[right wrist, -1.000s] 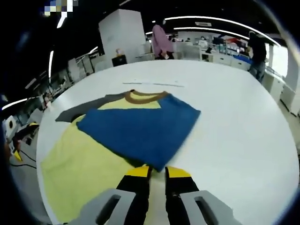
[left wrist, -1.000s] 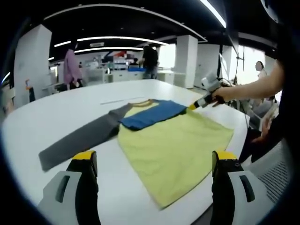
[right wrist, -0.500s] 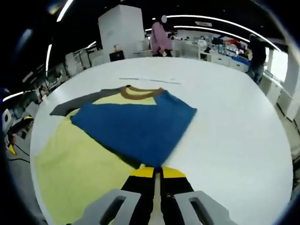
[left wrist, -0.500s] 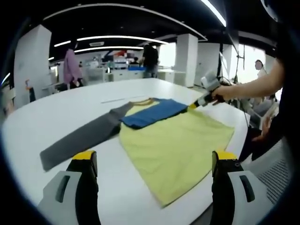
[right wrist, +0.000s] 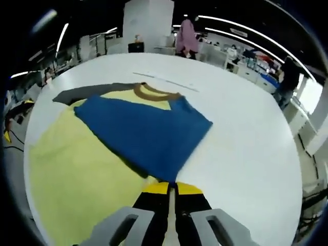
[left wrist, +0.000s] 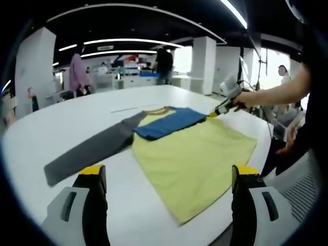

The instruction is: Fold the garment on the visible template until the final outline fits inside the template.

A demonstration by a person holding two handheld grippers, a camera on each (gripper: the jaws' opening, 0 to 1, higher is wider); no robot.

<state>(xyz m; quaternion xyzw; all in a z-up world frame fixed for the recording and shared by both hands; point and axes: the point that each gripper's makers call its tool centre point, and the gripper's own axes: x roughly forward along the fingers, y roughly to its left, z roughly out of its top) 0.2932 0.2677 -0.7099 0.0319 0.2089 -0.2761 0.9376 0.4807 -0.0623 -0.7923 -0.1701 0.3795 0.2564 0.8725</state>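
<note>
I see the big white oval table [left wrist: 61,128] carrying everything. Spread on it is the yellow T-shirt with a brown ribbed collar [left wrist: 192,154], my landmark here. Its grey left sleeve [left wrist: 87,151] stretches flat away from the body across the bare tabletop, while its blue right sleeve [right wrist: 146,133] lies folded over the chest, just below the collar. My right gripper [right wrist: 171,188] has its yellow-tipped jaws pressed together on the cuff end of that blue sleeve, at the shirt's edge (from the left gripper view I see it at the shirt's far corner, a person's hand [left wrist: 246,98] around it). My left gripper [left wrist: 166,177] hovers near the shirt's hem, jaws wide apart, holding nothing.
</note>
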